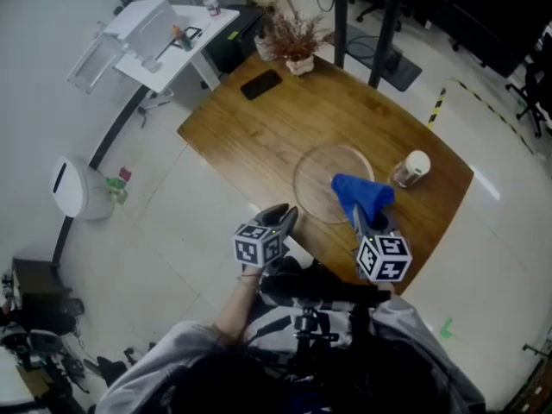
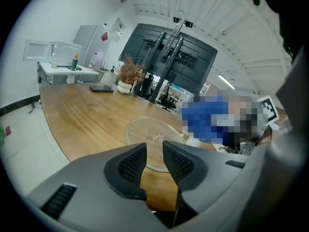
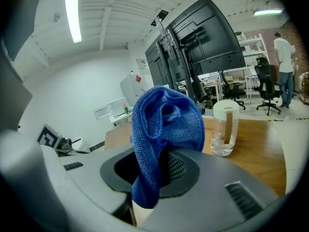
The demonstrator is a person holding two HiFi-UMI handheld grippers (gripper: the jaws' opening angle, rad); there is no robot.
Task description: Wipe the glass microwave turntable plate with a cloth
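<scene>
The round glass turntable plate (image 1: 321, 172) lies flat on the wooden table (image 1: 259, 132), near its front edge. A blue cloth (image 1: 362, 195) hangs bunched over the plate's right rim, and my right gripper (image 1: 366, 221) is shut on it. In the right gripper view the cloth (image 3: 166, 124) stands up from between the jaws of that gripper (image 3: 154, 170). My left gripper (image 1: 283, 221) hovers at the table's front edge, left of the plate. Its jaws stand a narrow gap apart with nothing between them, and the plate (image 2: 154, 134) lies just beyond the left gripper (image 2: 154, 161).
A lidded clear jar (image 1: 412, 168) stands right of the plate, close to the cloth. A black phone (image 1: 261, 84) and a dried plant in a pot (image 1: 293, 41) sit at the table's far end. A white side table with a microwave (image 1: 147, 28) is beyond.
</scene>
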